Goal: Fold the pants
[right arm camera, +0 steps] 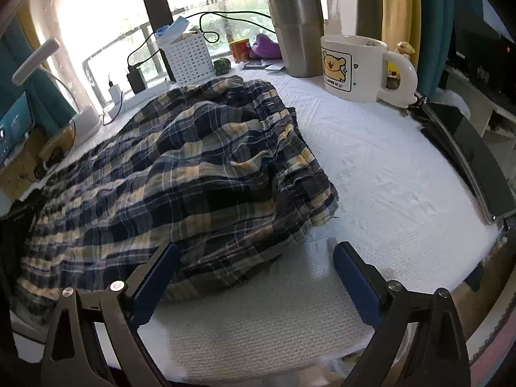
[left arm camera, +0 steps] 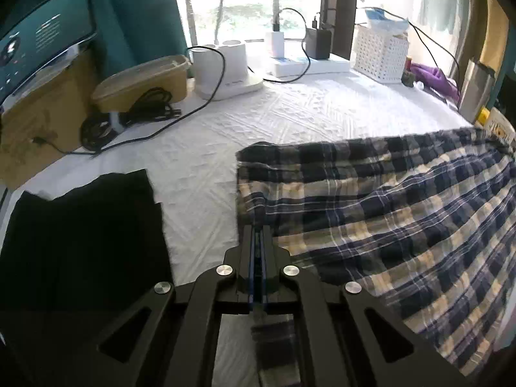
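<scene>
Black metal arms with round silver bolts fill the bottom of the left view. They belong to the left gripper (left arm camera: 258, 235). Its two blue pads are pressed together on a strip of the pants (left arm camera: 387, 213), and the same checked cloth shows below the pads.

The pants are thin, crinkly cloth with dark blue, cream and white checks. They lie in a loose, bumpy heap on the white cloth (left arm camera: 258, 122) that covers the table, spreading from the middle toward the right edge. The white cloth has a raised, quilted pattern.

Near the left edge lies a flat, folded black cloth (left arm camera: 84, 225). At the far left corner sit a tan plastic box (left arm camera: 145, 80) with a lid and a coil of black cable (left arm camera: 148, 109). Along the far edge stand a white lamp base (left arm camera: 225, 67) and a white basket (left arm camera: 380, 54) full of small holes.

The right gripper (right arm camera: 258, 258) hovers over the near edge with its jaws wide apart. One blue pad sits just over the rumpled hem of the pants, and the other is over bare white cloth.

At the far right corner stand a shiny steel tumbler (right arm camera: 298, 32) and a smooth white mug (right arm camera: 354, 67) with a yellow bear picture, just beside each other.
</scene>
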{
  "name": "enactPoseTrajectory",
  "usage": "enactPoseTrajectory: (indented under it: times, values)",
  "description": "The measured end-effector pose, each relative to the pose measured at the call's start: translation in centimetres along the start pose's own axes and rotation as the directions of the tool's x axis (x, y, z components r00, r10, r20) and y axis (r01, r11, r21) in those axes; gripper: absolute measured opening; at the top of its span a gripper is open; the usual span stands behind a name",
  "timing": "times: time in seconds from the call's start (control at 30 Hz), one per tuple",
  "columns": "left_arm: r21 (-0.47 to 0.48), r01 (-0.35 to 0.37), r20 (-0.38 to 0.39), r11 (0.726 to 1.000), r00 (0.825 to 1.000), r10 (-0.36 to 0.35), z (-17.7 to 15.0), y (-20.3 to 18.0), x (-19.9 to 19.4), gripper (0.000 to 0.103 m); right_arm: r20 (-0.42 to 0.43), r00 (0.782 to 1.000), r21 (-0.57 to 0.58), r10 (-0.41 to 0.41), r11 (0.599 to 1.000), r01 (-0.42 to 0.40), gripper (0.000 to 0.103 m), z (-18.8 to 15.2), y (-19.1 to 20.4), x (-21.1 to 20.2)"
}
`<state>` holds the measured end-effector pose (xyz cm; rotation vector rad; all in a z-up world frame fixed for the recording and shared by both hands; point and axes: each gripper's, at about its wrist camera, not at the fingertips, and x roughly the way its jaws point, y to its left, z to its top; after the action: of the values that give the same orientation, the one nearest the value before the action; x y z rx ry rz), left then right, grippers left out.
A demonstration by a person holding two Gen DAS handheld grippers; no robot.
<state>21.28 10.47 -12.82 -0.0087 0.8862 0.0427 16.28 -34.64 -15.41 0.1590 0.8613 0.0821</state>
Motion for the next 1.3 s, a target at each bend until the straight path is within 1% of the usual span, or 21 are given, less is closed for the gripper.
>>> enactPoseTrajectory:
  times: [0.07, 0.1, 0.17, 0.27, 0.33, 0.43, 0.57, 0.67, 0.8, 1.0, 1.07, 1.13, 1.23, 1.3]
  values:
    - [-0.029, 0.023, 0.008, 0.999, 1.0, -0.023, 0.0, 0.6, -0.8, 0.006, -0.002, 1.0, 0.018, 0.017, 1.0, -0.017, 0.1, 0.2, 0.0, 0.1]
    - [-0.04, 0.027, 0.013, 0.999, 1.0, -0.026, 0.0, 0.8, -1.4, 0.009, -0.003, 1.0, 0.027, 0.031, 0.999, -0.03, 0.1, 0.3, 0.0, 0.1]
    - [-0.043, 0.012, 0.025, 0.999, 1.0, -0.011, -0.2, 1.0, -2.3, 0.012, -0.003, 0.998, 0.046, 0.063, 0.997, -0.063, 0.101, 0.4, 0.1, 0.3]
    - [-0.059, 0.021, 0.033, 0.998, 0.999, -0.019, -0.6, 1.3, -3.4, 0.017, -0.001, 0.992, 0.08, 0.123, 0.989, -0.122, 0.101, 0.7, 0.3, 0.6]
    - [-0.069, 0.027, 0.03, 0.997, 0.999, -0.025, -1.0, 1.5, -3.9, 0.019, 0.004, 0.99, 0.09, 0.139, 0.986, -0.139, 0.102, 1.0, 0.7, 0.9]
    - [-0.082, 0.04, 0.02, 0.996, 0.999, -0.038, -1.7, 1.5, -4.2, 0.02, 0.005, 0.988, 0.094, 0.153, 0.984, -0.153, 0.102, 1.5, 1.0, 1.4]
    - [-0.105, 0.042, 0.005, 0.994, 0.999, -0.042, -2.4, 1.7, -4.2, 0.021, 0.008, 0.98, 0.107, 0.198, 0.974, -0.198, 0.102, 2.3, 1.6, 2.2]
    - [-0.132, 0.038, -0.005, 0.991, 0.999, -0.039, -2.8, 2.1, -4.1, 0.021, 0.031, 0.975, 0.115, 0.219, 0.969, -0.221, 0.102, 2.8, 1.7, 2.9]
    - [-0.157, 0.031, -0.015, 0.987, 0.999, -0.033, -2.9, 2.5, -4.0, 0.021, 0.054, 0.97, 0.14, 0.237, 0.96, -0.243, 0.102, 3.7, 1.9, 3.7]
    - [-0.162, 0.018, -0.02, 0.987, 1.0, -0.022, -2.6, 2.8, -3.9, 0.021, 0.075, 0.958, 0.183, 0.276, 0.941, -0.285, 0.102, 5.5, 1.7, 5.1]
    - [-0.16, 0.009, -0.027, 0.987, 1.0, -0.013, -2.5, 2.8, -3.8, 0.021, 0.08, 0.952, 0.199, 0.295, 0.931, -0.305, 0.1, 6.0, 1.4, 5.4]
    - [-0.158, -0.002, -0.035, 0.987, 0.999, -0.003, -2.5, 2.6, -3.7, 0.021, 0.083, 0.948, 0.22, 0.306, 0.923, -0.317, 0.092, 6.1, 0.8, 5.5]
    - [-0.159, 0.003, -0.039, 0.987, 0.999, -0.01, -2.4, 2.3, -3.4, 0.021, 0.089, 0.936, 0.259, 0.34, 0.9, -0.351, 0.092, 6.4, 0.3, 6.0]
    - [-0.156, 0.016, -0.04, 0.988, 0.999, -0.023, -2.3, 1.9, -3.1, 0.021, 0.071, 0.937, 0.255, 0.342, 0.902, -0.349, 0.091, 7.0, 0.7, 6.5]
